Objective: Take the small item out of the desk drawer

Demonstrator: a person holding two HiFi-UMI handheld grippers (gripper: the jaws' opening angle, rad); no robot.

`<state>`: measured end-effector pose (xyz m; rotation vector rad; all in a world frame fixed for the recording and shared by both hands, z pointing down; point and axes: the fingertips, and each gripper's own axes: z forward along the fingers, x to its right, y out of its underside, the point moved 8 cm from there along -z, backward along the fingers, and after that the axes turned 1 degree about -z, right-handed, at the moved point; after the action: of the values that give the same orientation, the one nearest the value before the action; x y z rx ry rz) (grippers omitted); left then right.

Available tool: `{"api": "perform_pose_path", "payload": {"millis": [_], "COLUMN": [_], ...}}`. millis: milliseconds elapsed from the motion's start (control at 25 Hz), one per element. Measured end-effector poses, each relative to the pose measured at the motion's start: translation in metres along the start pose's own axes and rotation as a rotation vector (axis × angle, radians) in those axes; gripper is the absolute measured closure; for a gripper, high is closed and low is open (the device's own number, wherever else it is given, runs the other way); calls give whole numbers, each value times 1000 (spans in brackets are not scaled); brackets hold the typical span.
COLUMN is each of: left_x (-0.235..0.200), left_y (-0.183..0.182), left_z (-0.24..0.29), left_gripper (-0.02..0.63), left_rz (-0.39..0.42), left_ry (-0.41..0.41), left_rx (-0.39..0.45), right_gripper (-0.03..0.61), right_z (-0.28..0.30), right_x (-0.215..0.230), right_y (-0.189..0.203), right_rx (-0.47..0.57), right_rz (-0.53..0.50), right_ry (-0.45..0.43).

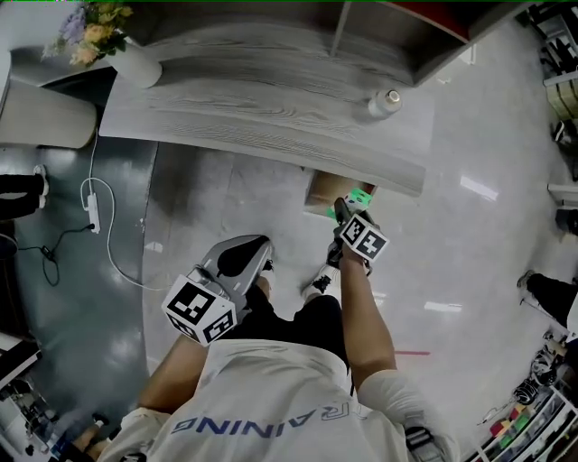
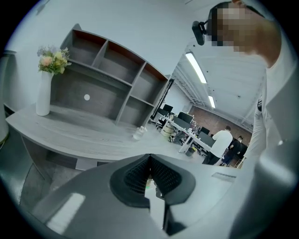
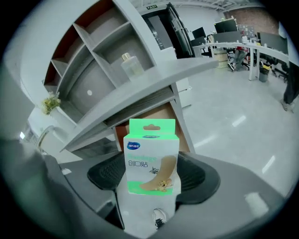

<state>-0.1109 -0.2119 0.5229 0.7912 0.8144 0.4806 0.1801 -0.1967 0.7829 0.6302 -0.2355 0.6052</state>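
Observation:
A small green and white box of plasters point(image 3: 152, 163) stands upright between the black pads of my right gripper point(image 3: 153, 176), which is shut on it. In the head view the box point(image 1: 360, 198) and right gripper point(image 1: 349, 211) hang just in front of the open brown drawer point(image 1: 325, 192) under the grey wooden desk point(image 1: 271, 117). Behind the box, the right gripper view shows the drawer point(image 3: 159, 116) pulled out. My left gripper point(image 1: 242, 255) is lower and to the left over the floor, and its pads point(image 2: 135, 177) meet with nothing between them.
A small clear bottle point(image 1: 385, 102) stands on the desk near its right end. A white vase of flowers point(image 1: 135, 63) is at the desk's left end, a shelf unit point(image 1: 397, 27) along its back. A white cable and power strip point(image 1: 90, 212) lie on the floor left.

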Motion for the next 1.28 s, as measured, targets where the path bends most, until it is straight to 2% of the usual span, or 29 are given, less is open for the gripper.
{"api": "perform_pose_path", "payload": {"millis": [240, 520, 760, 1000, 1280], "left_x": [28, 64, 104, 125, 146], "left_y": [-20, -45, -58, -73, -96], "left_z": [6, 7, 4, -5, -16], "left_gripper": [612, 612, 612, 612, 612], "left_rz": [59, 127, 189, 234, 279], "left_ry": [28, 65, 113, 112, 101], "left_rx": [32, 96, 147, 245, 309], "right_gripper": [222, 222, 222, 222, 222], "right_z": [-65, -147, -218, -274, -344], "right_x": [-7, -16, -25, -41, -63], "right_y": [-14, -61, -101, -125, -149], "right_rx": [56, 200, 326, 453, 547], "right_rz": [-78, -145, -264, -352, -427], "right_ry": [-69, -163, -204, -256, -325]}}
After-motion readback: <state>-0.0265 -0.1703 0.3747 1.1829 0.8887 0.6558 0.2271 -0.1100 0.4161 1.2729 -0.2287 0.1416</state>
